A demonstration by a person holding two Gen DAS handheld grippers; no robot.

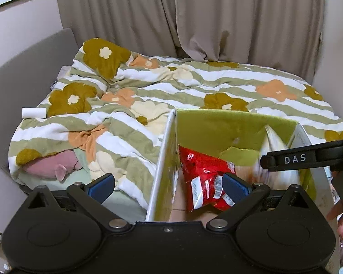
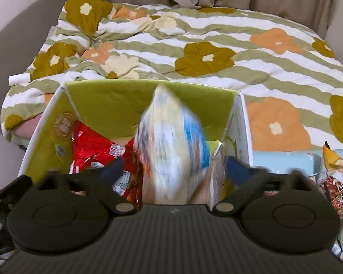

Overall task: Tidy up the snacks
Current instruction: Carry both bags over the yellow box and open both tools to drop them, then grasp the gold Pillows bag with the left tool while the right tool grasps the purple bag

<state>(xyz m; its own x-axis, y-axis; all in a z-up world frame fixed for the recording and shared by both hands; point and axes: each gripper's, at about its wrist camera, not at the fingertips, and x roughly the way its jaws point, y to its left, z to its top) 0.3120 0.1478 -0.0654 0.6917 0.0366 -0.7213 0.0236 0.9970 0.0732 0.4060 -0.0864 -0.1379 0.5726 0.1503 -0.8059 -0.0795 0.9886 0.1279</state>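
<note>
A green-lined cardboard box (image 2: 107, 96) stands open at the foot of a bed; it also shows in the left wrist view (image 1: 217, 125). A red snack bag (image 1: 203, 180) lies in its left part, also seen in the right wrist view (image 2: 96, 150). A white, yellow and blue snack bag (image 2: 173, 141), blurred by motion, stands between my right gripper's (image 2: 173, 171) wide-open fingers above the box, not gripped. My left gripper (image 1: 169, 185) is open and empty, straddling the box's left wall (image 1: 162, 155). The right gripper's body marked DAS (image 1: 304, 157) shows in the left wrist view.
A flowered, striped duvet (image 2: 217, 34) covers the bed behind the box. A white roll (image 1: 33, 112) and a pink plush (image 1: 50, 164) lie at the bed's left. More snack bags (image 2: 336, 178) lie to the right of the box. Curtains (image 1: 194, 11) hang behind.
</note>
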